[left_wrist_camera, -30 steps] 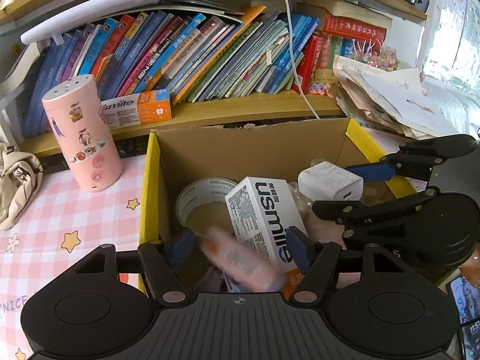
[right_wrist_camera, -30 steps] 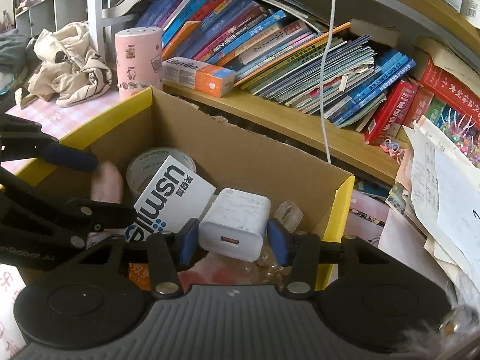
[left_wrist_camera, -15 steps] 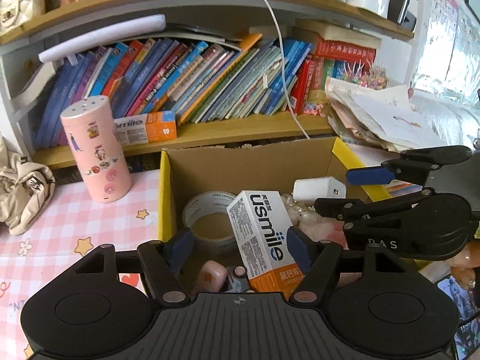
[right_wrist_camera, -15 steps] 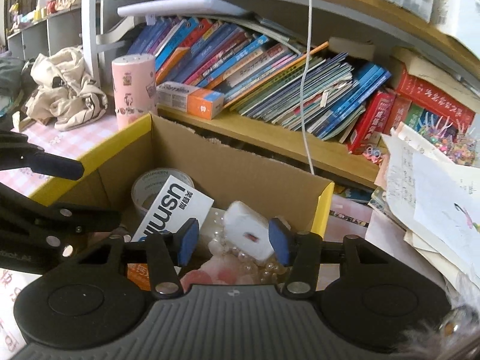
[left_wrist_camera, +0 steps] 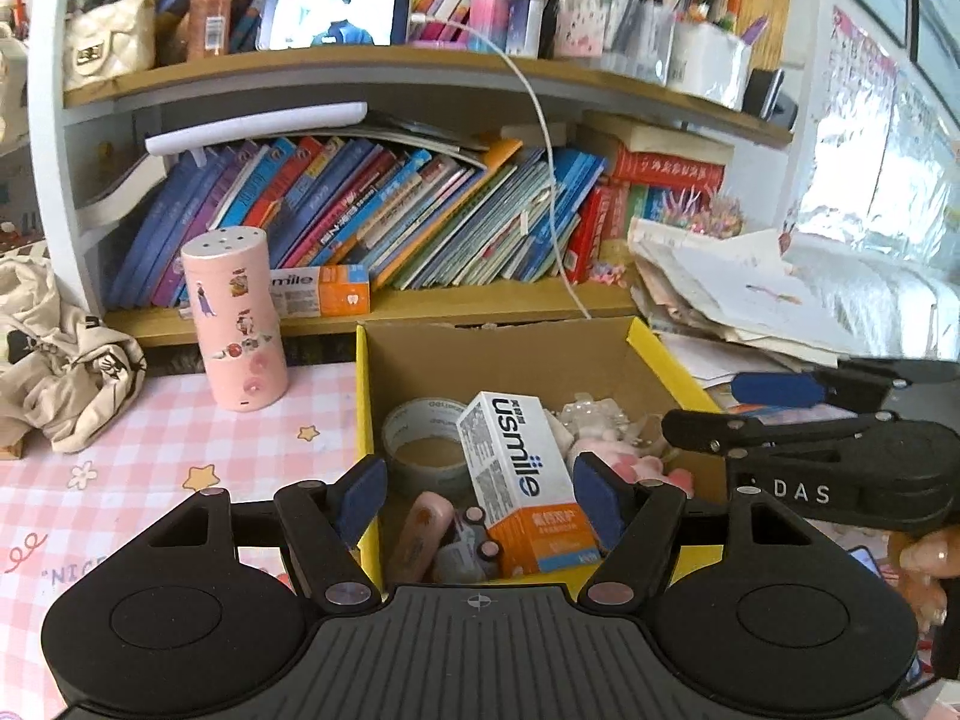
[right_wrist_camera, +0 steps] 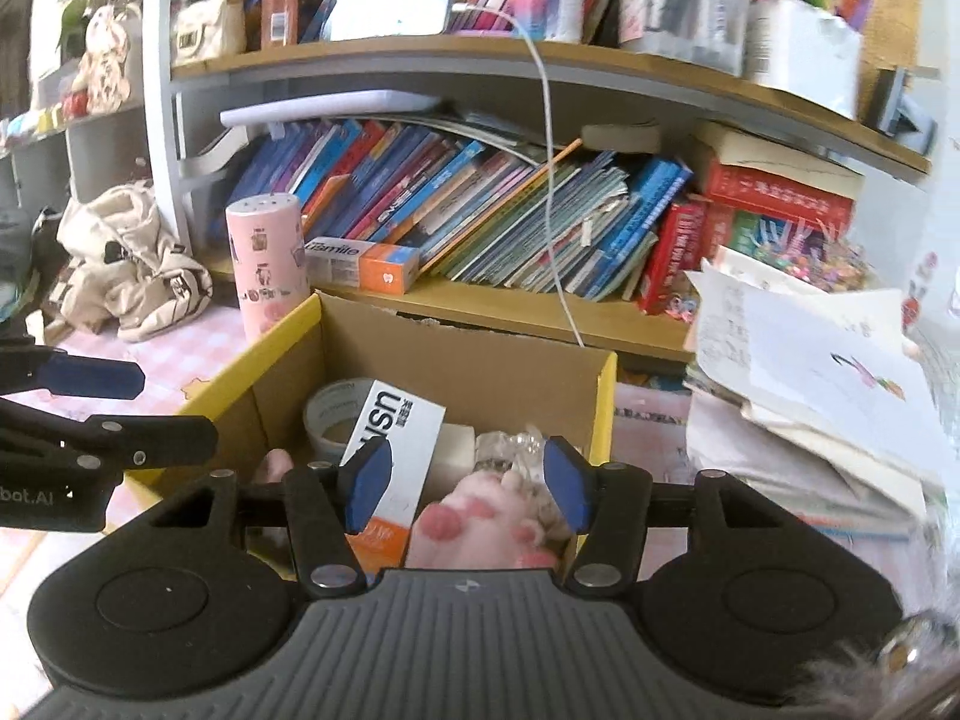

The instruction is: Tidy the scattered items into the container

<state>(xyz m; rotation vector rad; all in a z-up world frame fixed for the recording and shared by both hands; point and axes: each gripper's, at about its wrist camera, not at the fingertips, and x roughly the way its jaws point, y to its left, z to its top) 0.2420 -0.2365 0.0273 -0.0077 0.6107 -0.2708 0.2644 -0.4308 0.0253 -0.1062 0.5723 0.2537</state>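
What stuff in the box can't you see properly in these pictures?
- Left wrist view: the near end of the cardboard box is cut off by the left hand-held gripper, so its bottom stays unseen.
- Left wrist view: the small items beside the usmile box are too dim to name.
- Right wrist view: the tape roll is half covered by the usmile box.
- Right wrist view: the pink plush is blurred, its shape unclear.

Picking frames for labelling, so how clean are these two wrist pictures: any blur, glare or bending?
Left wrist: sharp, shelves bow from fisheye, glare off the silver foil at right. Right wrist: softer, smeared at the right edge, the pink plush toy blurred up close.
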